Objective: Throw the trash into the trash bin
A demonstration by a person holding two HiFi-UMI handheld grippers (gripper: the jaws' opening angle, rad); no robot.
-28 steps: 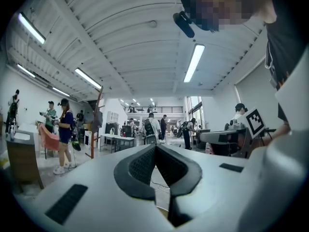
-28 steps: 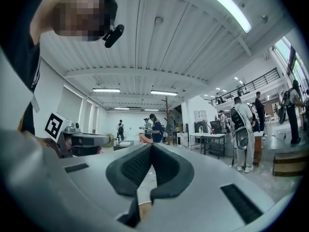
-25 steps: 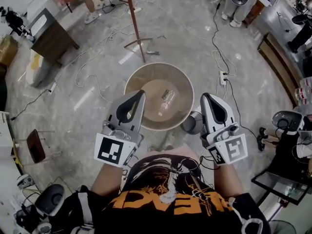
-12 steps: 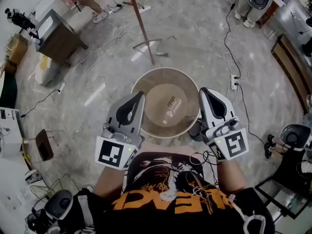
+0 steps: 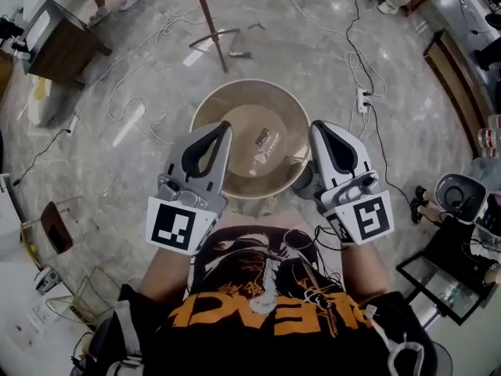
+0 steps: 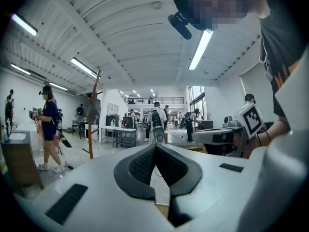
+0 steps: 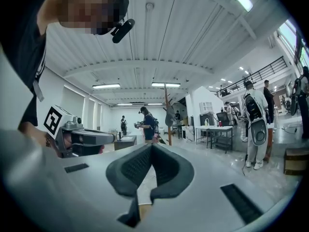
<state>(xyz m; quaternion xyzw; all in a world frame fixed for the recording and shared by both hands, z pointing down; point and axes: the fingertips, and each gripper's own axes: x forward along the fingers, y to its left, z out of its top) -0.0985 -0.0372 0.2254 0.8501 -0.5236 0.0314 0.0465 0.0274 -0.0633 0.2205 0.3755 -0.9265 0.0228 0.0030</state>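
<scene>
A round beige trash bin (image 5: 235,104) stands on the floor right in front of me. A clear crumpled bottle (image 5: 264,146) lies on its bottom. My left gripper (image 5: 225,126) reaches over the bin's near left rim, and my right gripper (image 5: 315,125) sits at its near right rim. Both point level and forward. In the left gripper view the left gripper (image 6: 155,147) has its jaws pressed together with nothing between them. The right gripper (image 7: 151,146) looks the same in the right gripper view, shut and empty.
A small grey round pot (image 5: 302,180) stands against the bin's right side, half hidden by my right gripper. A wooden pole stand (image 5: 208,18) rises behind the bin. Cables and a power strip (image 5: 362,100) lie at the right, a cabinet (image 5: 61,44) at far left.
Both grippers have moved forward and lower, from the bin's near edge to either side of its rim. Their jaws stayed shut.
</scene>
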